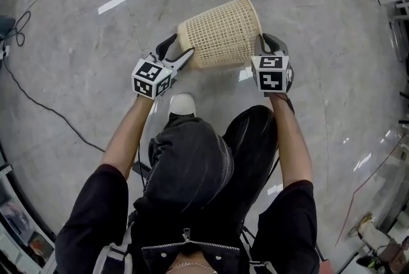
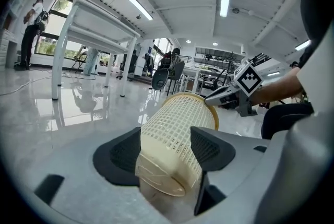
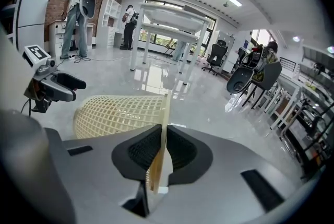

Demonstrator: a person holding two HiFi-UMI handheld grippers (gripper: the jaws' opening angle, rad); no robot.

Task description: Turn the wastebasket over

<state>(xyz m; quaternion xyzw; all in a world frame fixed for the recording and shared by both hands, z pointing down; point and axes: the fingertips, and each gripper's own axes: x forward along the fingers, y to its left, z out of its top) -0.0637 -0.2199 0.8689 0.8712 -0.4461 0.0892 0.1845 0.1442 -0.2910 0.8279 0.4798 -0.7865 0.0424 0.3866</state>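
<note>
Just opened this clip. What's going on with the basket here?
A person is handling a cream lattice wastebasket with two handheld grippers above a polished floor. The basket is tipped on its side, with its mouth toward the right gripper, whose jaws are shut on the rim. The left gripper has its jaws open around the closed base end and isn't visibly clamping it. The turnover looks about halfway done: the basket is neither upright nor fully inverted.

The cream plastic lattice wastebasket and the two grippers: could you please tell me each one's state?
Cream plastic lattice wastebasket: tipped on its side, held by the rim.
Left gripper: jaws apart, straddling the base end.
Right gripper: jaws shut on the rim.
</note>
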